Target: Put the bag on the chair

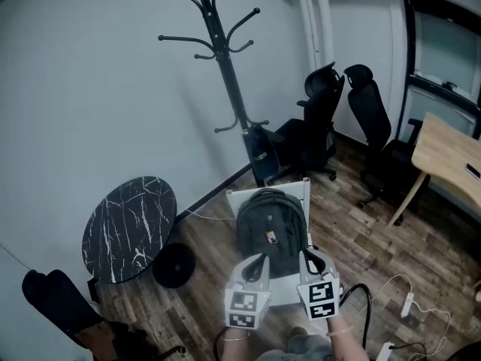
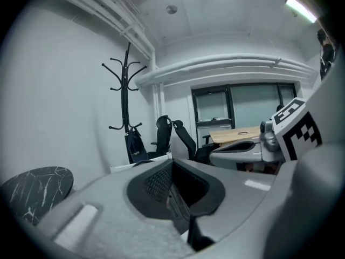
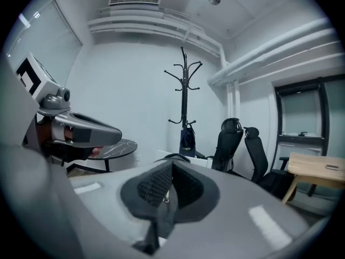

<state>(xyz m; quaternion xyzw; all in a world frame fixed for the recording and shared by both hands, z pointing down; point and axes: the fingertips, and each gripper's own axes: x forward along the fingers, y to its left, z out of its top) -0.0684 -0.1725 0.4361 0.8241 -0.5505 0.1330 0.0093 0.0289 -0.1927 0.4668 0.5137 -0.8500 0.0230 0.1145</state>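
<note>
Head view, nearest first: both grippers sit low in frame, side by side, tips aimed at the near end of the bag. Left gripper (image 1: 258, 263) has its fingers (image 2: 156, 183) clenched tight, and I see nothing between them in its own view. Right gripper (image 1: 308, 259) is the same, pads pressed together w/ no strap or cloth in the gap. Can't tell if either tip actually touches the fabric.

The bag (image 1: 270, 228), a dark grey backpack, lies on the white chair (image 1: 284, 292), its far end up against the chair's back and bare seat showing at the near end, btw the two grippers. By my read the placing looks done or v. nearly so.

Handling, if I need to shift it: soft-sided, so it'll slump and fold instead of moving as one piece. Weight is unknown since I can't see what's inside. A pinch on the smooth front panel would prob. slip. I'd go for the top loop or a shoulder strap, though I can't make those out from here.

Further out, left: round marble table (image 1: 129, 228). Beyond the chair: coat rack (image 1: 225, 59) by the wall. Then two black office chairs (image 1: 323, 119) and a wooden desk (image 1: 447, 153) at far right.
</note>
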